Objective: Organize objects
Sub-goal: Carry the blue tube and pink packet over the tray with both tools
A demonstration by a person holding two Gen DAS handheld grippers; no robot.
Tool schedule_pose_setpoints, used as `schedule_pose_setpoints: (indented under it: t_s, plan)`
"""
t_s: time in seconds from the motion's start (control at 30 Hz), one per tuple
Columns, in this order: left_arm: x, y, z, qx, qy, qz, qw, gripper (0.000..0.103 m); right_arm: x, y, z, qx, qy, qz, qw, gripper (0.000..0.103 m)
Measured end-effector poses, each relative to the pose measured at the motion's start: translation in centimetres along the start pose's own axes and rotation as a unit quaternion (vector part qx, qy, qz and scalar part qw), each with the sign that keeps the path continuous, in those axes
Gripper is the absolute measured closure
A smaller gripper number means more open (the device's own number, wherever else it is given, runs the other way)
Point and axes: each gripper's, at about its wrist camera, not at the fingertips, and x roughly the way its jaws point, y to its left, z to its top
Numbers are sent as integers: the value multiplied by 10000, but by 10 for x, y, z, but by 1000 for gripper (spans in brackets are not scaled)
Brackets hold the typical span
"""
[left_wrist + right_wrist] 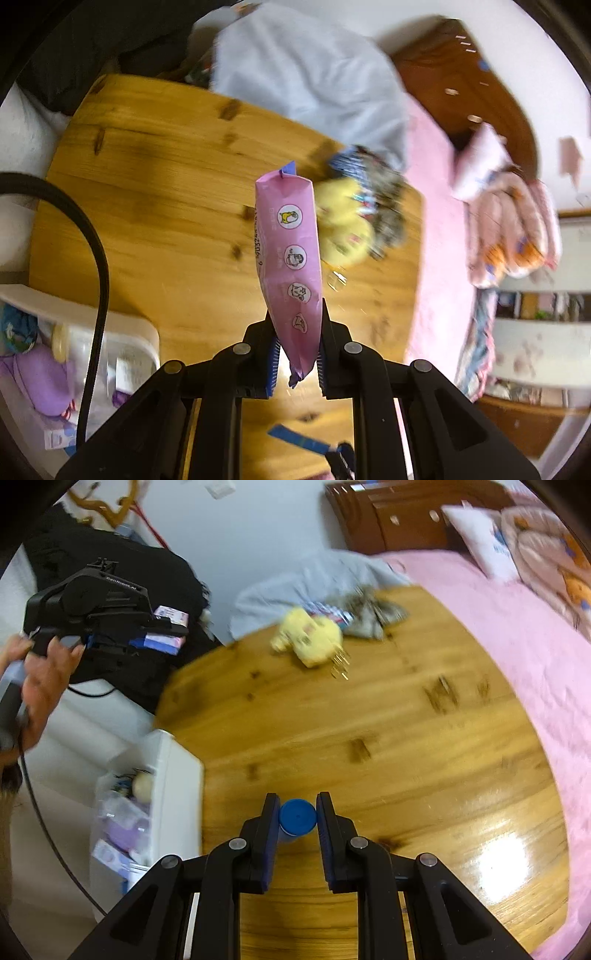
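Note:
My left gripper (pixel 296 354) is shut on a pink packet (pixel 288 254) with small round pictures, held up over the wooden table (pixel 155 206). The right wrist view shows that same left gripper (pixel 162 635) at the upper left, in a person's hand (pixel 40 686), with the pink packet (pixel 166 637) in its jaws. My right gripper (pixel 297 812) is shut on a small bottle with a blue cap (pixel 297 816), low over the table (pixel 369 738). A yellow plush toy (pixel 310 638) lies at the far side, also visible as the plush toy (pixel 343 221) behind the packet.
A white storage bin (pixel 173 775) with several small items stands at the table's left edge; the bin (pixel 110 325) shows at lower left. Grey cloth (pixel 369 616) and a blue-grey garment (pixel 310 74) lie at the far edge. A pink bed (pixel 517 627) borders the right. A black cable (pixel 96 258) hangs left.

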Motion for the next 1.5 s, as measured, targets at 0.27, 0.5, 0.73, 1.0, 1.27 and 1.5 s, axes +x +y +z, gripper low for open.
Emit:
schedule_pose_setpoints:
  t_s: [0.27, 0.5, 0.73, 1.0, 1.27, 1.5]
  plan:
    - [-80, -6, -48, 843, -229, -448, 9952, 86, -51, 76, 7, -639, -510, 403, 9958, 82]
    - [-144, 34, -96, 1203, -622, -401, 9900, 86, -80, 145, -3, -1431, -566, 993, 9831, 82]
    - [-166, 92, -133, 964, -856, -104, 9916, 86, -76, 201, -33, -2264, -297, 1269, 9653, 82]
    - [-149, 152, -172, 598, -427, 288, 9969, 86, -45, 239, -69, -2921, 287, 1292, 9472, 82]
    - [-116, 176, -202, 708, 63, 566, 9959, 86, 1, 246, -76, -2850, 864, 1266, 9462, 82]
    - [-90, 189, -214, 1030, 163, 1162, 9877, 84, 43, 253, -69, -3040, 1035, 945, 9423, 78]
